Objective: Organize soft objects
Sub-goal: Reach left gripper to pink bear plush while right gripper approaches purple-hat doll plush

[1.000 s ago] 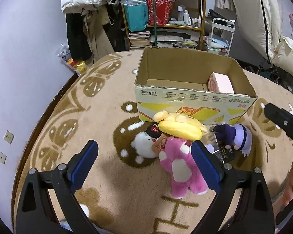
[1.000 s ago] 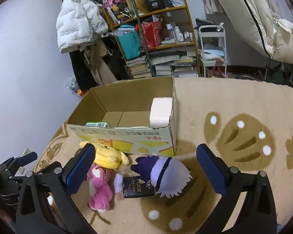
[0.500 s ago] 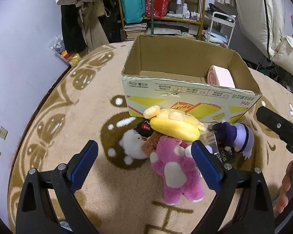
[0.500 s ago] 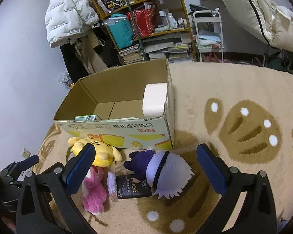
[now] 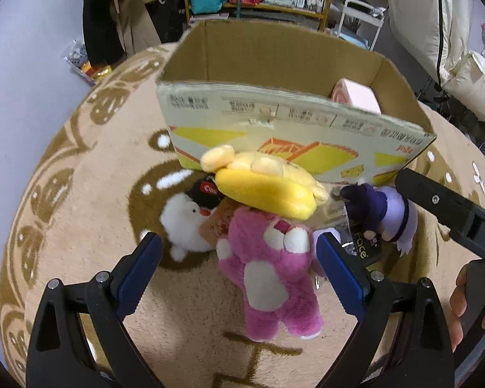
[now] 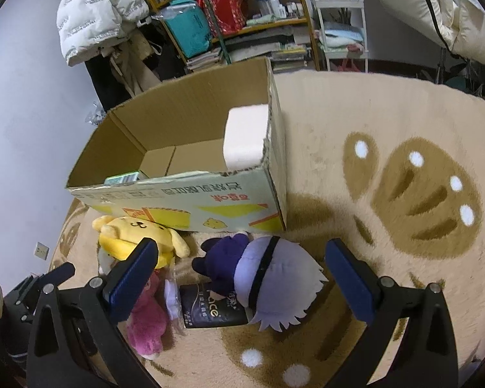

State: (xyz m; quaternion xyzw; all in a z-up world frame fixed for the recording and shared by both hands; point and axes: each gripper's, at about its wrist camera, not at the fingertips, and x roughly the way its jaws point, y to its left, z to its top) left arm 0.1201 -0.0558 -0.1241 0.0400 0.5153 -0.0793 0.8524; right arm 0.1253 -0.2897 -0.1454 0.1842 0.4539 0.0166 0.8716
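Floor: a tan rug (image 6: pixel 355 113) with brown paw prints carries everything; cluttered shelves (image 6: pixel 258 16) stand behind.
Landmark: an open cardboard box (image 5: pixel 294 135), with a pale foam block (image 6: pixel 245 139) in its right-hand corner.
Left tongs (image 5: pixel 239 274): released, jaws wide, empty, hovering over the pink bear (image 5: pixel 271 271).
Right tongs (image 6: pixel 242 278): also released and empty, above the purple doll (image 6: pixel 262 274).
Pink bear: in front of the box, head toward it, long axis running from the tongs to the box, lying between the left jaws.
Yellow dog (image 5: pixel 265 190): between the bear's head and the box front, lying crosswise and touching both.
Purple doll: by the box's right front corner, resting on a black packet (image 6: pixel 210 310).
White toy (image 5: pixel 187 226): left of the bear.
Nearer hand: left for the bear, right for the doll, likely one grab each.
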